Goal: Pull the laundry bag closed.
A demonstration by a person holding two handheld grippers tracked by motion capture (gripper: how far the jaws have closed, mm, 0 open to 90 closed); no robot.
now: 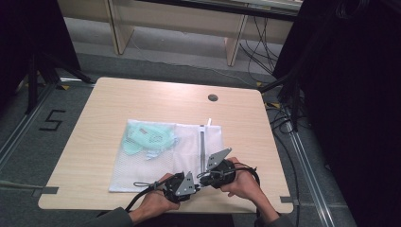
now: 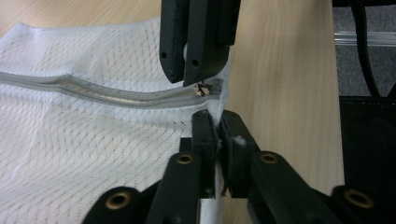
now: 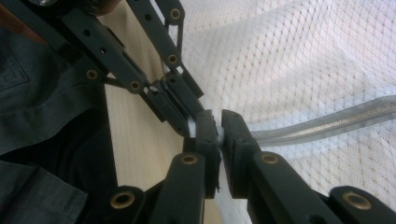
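White mesh laundry bag (image 1: 156,156) flat on pale wood counter (image 1: 104,104), green item inside, grey zipper (image 1: 202,146) running away from person, left tongs (image 2: 218,135) and right tongs (image 3: 218,133) both pinching its near edge.

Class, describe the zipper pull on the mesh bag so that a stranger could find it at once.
On the wooden table lies a white mesh bag. A grey zipper runs across it toward the person's side. The pull is the small metal tab at the zipper's near end, by the bag's edge, right under the right tool.
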